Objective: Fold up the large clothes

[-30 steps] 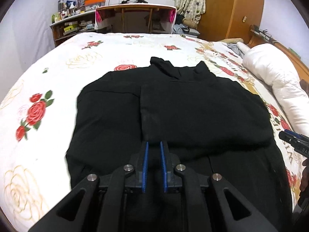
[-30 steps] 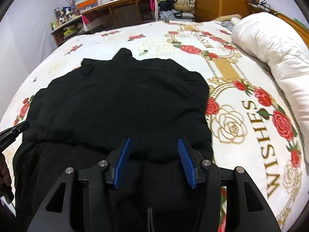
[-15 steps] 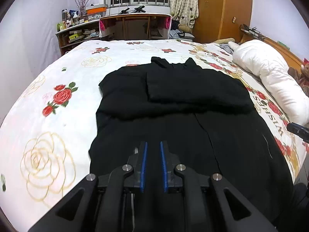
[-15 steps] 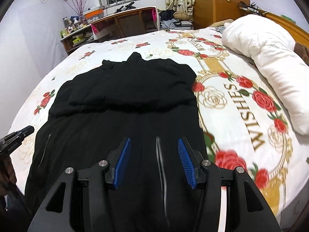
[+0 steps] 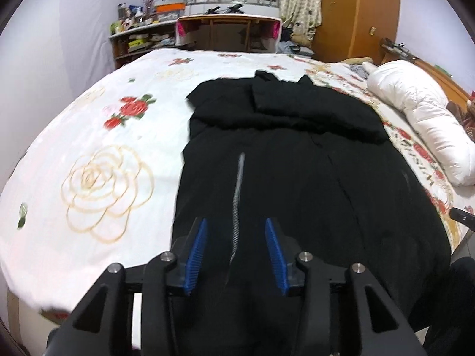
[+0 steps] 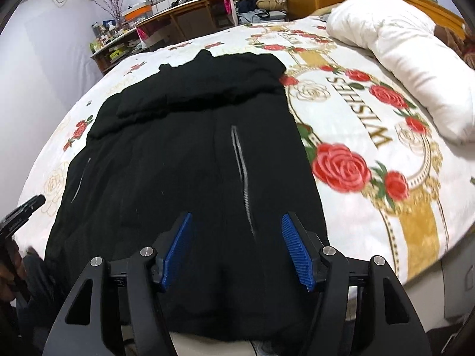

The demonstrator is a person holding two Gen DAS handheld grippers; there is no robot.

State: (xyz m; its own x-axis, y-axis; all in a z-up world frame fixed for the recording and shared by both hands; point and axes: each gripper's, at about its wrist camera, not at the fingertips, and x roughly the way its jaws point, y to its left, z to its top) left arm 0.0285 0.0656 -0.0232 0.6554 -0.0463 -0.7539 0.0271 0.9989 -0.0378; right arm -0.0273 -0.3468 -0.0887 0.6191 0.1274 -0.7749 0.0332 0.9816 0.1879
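Observation:
A large black coat [image 5: 297,163] lies flat on the rose-print bedspread [image 5: 104,163], collar at the far end, sleeves folded across the chest. It also shows in the right wrist view [image 6: 178,163], with a silver zipper line [image 6: 242,172]. My left gripper [image 5: 236,252] is open and empty above the coat's near hem on the left side. My right gripper [image 6: 237,249] is open and empty above the near hem on the right side. The left gripper's tip [image 6: 20,216] shows at the left edge of the right wrist view.
A rolled white duvet [image 5: 415,112] lies along the bed's right side, also in the right wrist view [image 6: 400,59]. A desk [image 5: 228,29] and cluttered shelves [image 5: 139,38] stand beyond the bed's far end. A wooden wardrobe [image 5: 362,14] stands at back right.
Both grippers have pulled back from the coat's chest to its near hem. The left gripper, shut before, has opened. The right gripper stayed open.

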